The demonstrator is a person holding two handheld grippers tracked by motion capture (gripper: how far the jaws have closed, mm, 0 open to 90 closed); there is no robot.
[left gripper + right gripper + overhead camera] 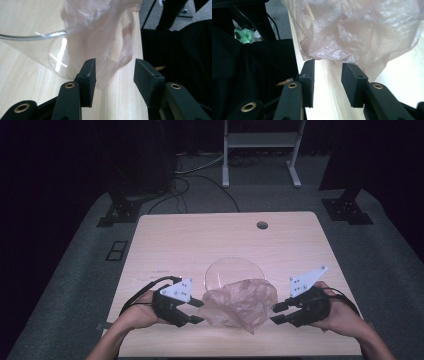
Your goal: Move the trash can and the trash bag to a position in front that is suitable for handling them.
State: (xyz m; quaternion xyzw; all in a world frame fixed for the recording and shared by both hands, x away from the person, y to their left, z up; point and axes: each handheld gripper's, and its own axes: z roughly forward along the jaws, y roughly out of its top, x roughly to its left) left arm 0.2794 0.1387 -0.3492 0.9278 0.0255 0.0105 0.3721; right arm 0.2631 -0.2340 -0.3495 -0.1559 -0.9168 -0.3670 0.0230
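A: We have the bag [241, 305] lying crumpled on the bench [170, 240], near its front edge, between our two tongs. It leans on a clear bowl [227, 270] just behind it and partly covers the bowl's near side.

B: And the tongs? In the left gripper view our left tongs [114, 75] stand spread, the bag's loose edge hanging just ahead of the jaws and drifting toward the gap, but no pad presses on it.

A: Same on the other side. Our right tongs [327, 75] are spread too, with the bag's lower folds just above the tips and only bare bench edge between the jaws. From the high view the left tongs [197, 311] and right tongs [277, 313] flank the bag, each just beside it, neither pinching.

B: So we judge this as a release or a re-grip: the bag sits free, both tongs off it.

A: If we want it again, we need each pair to slide in level and catch a fold, not thin air. The film is limp, so we risk pushing it and nudging the bowl.
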